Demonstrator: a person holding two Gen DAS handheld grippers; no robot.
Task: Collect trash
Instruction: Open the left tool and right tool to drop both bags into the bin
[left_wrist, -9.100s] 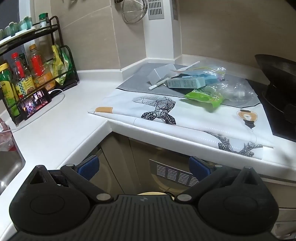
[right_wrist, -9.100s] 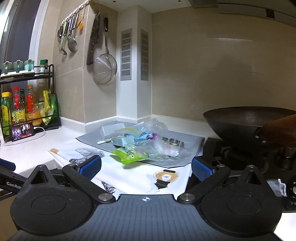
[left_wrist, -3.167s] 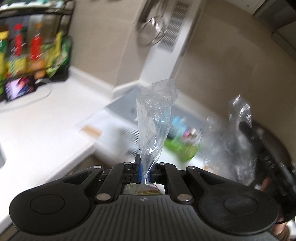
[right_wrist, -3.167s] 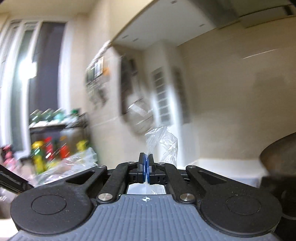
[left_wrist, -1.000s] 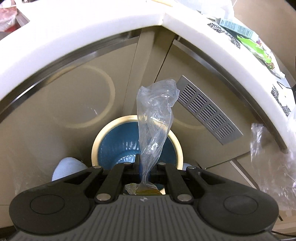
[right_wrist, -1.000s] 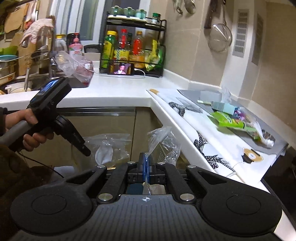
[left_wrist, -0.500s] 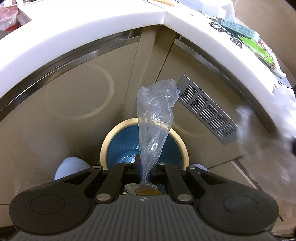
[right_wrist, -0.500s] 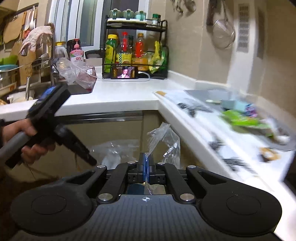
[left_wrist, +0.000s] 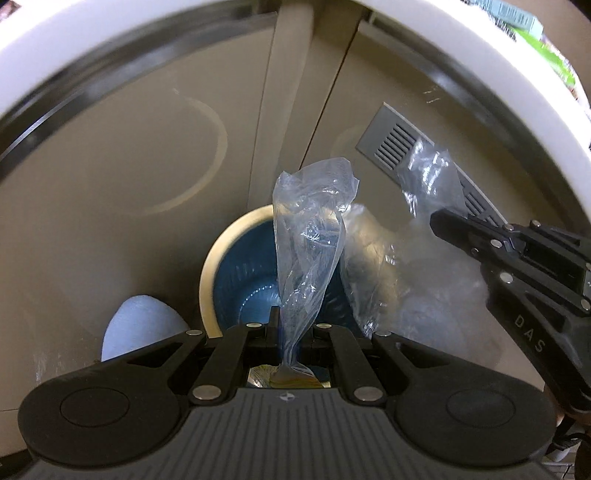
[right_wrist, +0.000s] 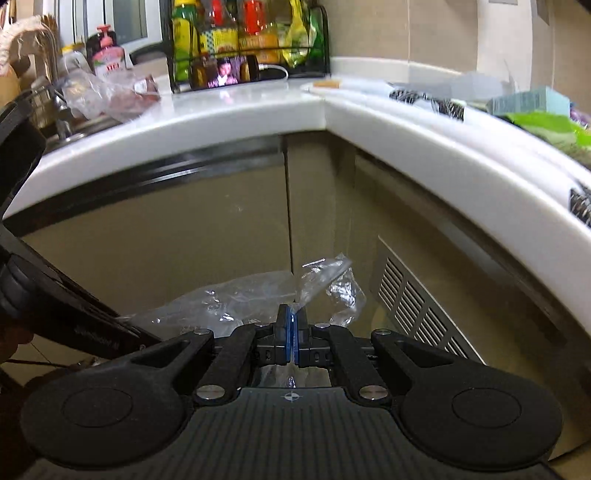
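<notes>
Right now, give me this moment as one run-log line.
left gripper: shut on clear bag | right gripper: shut on second clear bag | bin: below, open

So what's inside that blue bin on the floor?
The blue bin shows only its ribbed wall and bare-looking bottom. The clear plastic bag pinched in the left gripper hides much of its inside.

The bag (left_wrist: 310, 236) hides the far rim and right side of the bin (left_wrist: 236, 280) ahead of the left jaws. The left gripper (right_wrist: 74, 317) is cut off by the frame edge. Packets (right_wrist: 546, 122) up right of the right jaws are blurred.
</notes>
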